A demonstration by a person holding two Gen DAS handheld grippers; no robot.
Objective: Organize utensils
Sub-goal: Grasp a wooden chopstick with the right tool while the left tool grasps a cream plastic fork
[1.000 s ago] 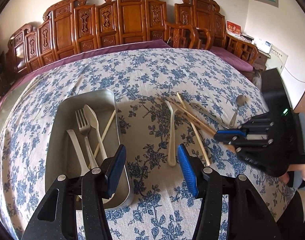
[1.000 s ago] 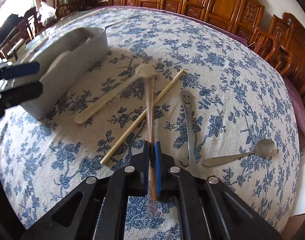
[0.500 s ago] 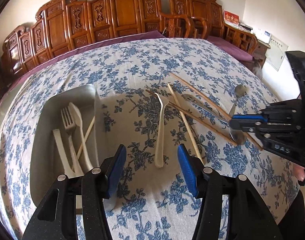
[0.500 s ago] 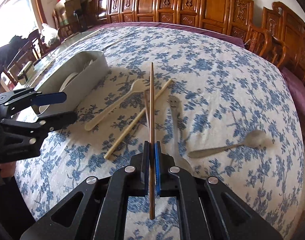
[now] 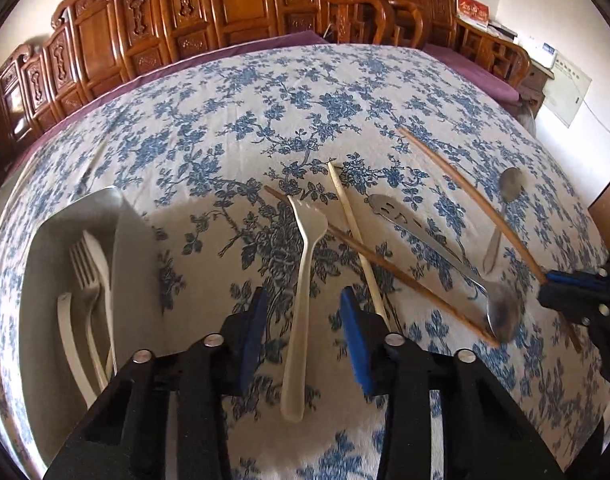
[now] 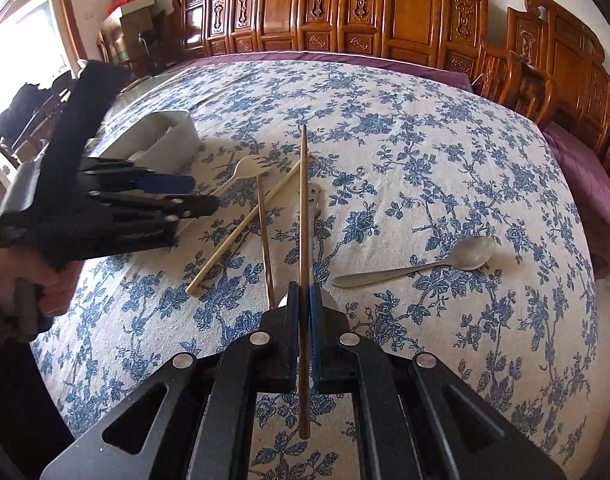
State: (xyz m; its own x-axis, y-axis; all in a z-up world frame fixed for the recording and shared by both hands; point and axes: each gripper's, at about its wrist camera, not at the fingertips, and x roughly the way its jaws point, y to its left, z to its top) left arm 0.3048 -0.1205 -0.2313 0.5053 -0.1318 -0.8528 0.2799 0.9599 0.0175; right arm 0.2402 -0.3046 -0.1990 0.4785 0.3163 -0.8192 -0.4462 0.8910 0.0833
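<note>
My left gripper (image 5: 303, 320) hangs over the handle of a cream plastic fork (image 5: 305, 240) lying on the flowered cloth. Its jaws are closing, with the handle between the blue pads and a gap on both sides. My right gripper (image 6: 304, 300) is shut on a brown chopstick (image 6: 303, 200), held clear of the table and pointing away from me. A metal tray (image 5: 133, 240) at the left holds a steel fork (image 5: 83, 264) and pale plastic cutlery. In the right wrist view the left gripper (image 6: 189, 194) sits in front of the tray (image 6: 173, 136).
On the cloth lie a second brown chopstick (image 5: 385, 264), a pale chopstick (image 5: 353, 224), a steel spoon with a smiley cut-out handle (image 5: 417, 228) and another steel spoon (image 6: 445, 260). Carved wooden chairs (image 6: 405, 20) ring the table. A hand (image 6: 33, 280) grips the left tool.
My left gripper moved right, from over the tray's edge to over the cream fork, and its jaws narrowed. My right gripper lifted the brown chopstick off the cloth.
</note>
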